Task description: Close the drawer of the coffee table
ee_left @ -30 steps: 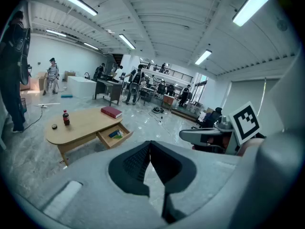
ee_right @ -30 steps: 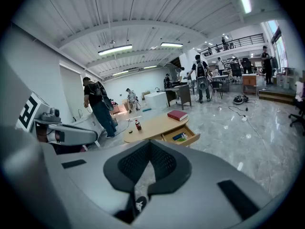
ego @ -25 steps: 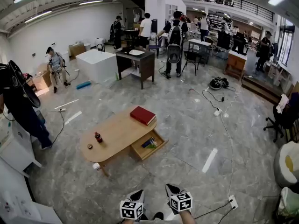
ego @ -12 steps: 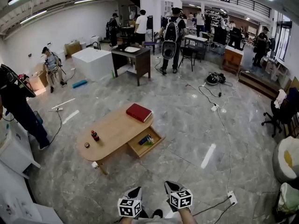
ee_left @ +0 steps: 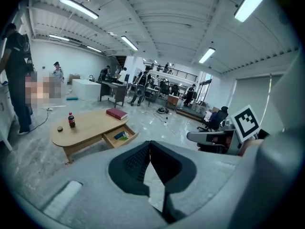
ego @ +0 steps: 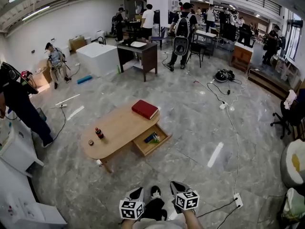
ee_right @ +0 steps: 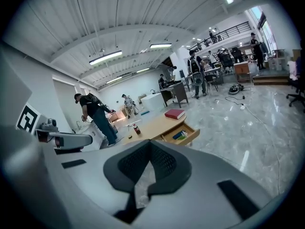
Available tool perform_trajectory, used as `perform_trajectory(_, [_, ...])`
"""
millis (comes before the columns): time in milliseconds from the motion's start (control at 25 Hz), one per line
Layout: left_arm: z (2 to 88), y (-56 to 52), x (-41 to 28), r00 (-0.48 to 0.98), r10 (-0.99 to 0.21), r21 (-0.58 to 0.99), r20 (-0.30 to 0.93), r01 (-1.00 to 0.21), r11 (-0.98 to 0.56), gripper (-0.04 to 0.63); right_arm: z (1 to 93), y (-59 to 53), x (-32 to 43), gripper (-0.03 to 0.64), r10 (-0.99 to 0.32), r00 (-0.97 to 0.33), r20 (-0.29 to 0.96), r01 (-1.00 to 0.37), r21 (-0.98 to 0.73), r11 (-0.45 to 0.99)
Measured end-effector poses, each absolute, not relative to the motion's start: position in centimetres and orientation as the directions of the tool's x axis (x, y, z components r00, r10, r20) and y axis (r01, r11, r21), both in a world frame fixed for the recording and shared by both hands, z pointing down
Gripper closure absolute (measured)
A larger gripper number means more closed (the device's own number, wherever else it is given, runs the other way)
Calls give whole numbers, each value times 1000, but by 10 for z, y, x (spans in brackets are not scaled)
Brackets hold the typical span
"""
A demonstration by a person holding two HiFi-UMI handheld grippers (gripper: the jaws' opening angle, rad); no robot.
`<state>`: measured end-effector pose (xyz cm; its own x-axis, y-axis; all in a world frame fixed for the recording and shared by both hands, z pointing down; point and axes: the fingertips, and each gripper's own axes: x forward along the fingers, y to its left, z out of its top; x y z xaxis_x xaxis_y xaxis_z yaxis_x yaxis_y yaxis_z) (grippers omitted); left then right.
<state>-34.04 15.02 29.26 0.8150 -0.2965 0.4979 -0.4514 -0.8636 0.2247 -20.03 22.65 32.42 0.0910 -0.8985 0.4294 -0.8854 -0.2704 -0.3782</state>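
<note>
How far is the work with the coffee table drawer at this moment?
Nothing looks done: the drawer stands open, with items inside. In hand: both the left tongs and right tongs are shut, empty, away from the coffee table. Left: approach and push it shut.

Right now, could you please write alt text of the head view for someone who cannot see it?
A wooden coffee table stands with its drawer open, a red book and a bottle on top. The left gripper and right gripper, both shut, hover at the bottom edge, far from it.
</note>
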Motion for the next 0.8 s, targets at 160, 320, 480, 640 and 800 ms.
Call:
perform_trajectory(160, [302,146,-330,813,-294,247,503,-461,-852,586,327,230,-194,602,-892,81,445,-895,-361,-262])
perform_trajectory(320, [304,125,-313,802,-312,250,509,-484,-838,586,329,220,-168,601,-889,89,450,-887,-370,-276])
perform_trajectory(480, [302,100,-291,797,-318,248,514,-492,-834,586,330,202,-145,602,-885,98,455,-875,-384,-294])
perform_trajectory(640, [311,76,-267,786,-320,257,529,-508,-822,586,338,185,-130,602,-876,72,477,-878,-386,-282])
perform_trajectory(800, [318,44,-235,766,-332,262,551,-536,-802,586,338,174,-97,602,-859,62,508,-886,-368,-282])
